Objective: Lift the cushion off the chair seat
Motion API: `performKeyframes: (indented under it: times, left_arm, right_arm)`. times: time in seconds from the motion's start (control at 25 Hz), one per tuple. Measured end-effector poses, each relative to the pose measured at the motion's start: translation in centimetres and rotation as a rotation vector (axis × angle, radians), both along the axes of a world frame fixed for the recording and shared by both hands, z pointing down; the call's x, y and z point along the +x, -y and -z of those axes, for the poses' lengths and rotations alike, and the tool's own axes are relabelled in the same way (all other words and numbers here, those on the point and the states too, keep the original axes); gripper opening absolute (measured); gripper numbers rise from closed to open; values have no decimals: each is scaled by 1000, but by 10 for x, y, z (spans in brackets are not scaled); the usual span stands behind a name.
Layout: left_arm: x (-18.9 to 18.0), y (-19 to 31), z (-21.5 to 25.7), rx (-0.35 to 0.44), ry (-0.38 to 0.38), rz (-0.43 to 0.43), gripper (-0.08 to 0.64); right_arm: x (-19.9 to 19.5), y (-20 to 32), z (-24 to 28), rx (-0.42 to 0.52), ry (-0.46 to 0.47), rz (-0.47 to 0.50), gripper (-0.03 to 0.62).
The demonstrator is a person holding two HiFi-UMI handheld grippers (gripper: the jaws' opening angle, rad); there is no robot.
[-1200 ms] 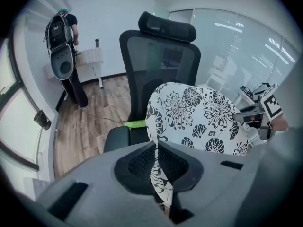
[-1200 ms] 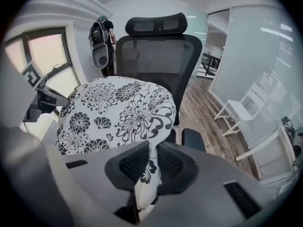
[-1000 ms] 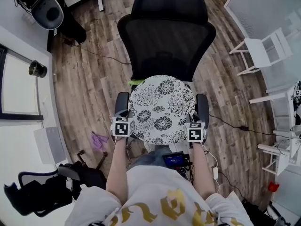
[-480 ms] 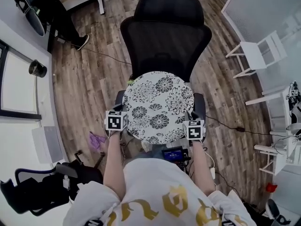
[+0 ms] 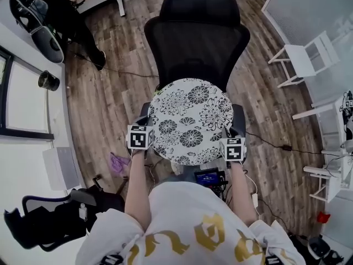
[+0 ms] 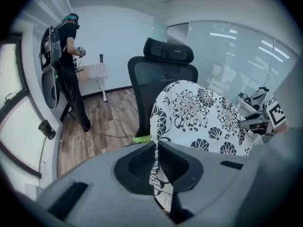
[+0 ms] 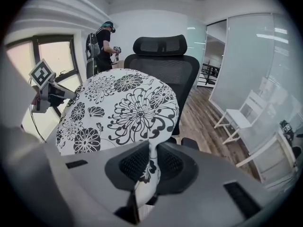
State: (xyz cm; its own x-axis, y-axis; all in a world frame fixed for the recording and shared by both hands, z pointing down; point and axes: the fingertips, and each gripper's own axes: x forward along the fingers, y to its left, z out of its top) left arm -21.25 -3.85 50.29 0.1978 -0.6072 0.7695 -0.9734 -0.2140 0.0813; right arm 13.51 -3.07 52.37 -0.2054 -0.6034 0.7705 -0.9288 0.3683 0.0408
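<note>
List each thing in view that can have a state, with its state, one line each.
cushion: pinched at two opposite edges, held over the seat in front of the chair back.
left gripper: shut on the cushion's edge.
right gripper: shut on the cushion's opposite edge.
office chair: upright, seat hidden beneath the cushion.
white chair: upright on the floor.
</note>
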Motion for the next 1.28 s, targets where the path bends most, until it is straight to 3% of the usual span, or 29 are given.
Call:
performKeyframes:
  times: [1.28]
  left_arm:
    - [6, -12, 1, -3, 2, -10, 21]
  right_arm:
    - [5, -8, 13, 37, -13, 1, 41]
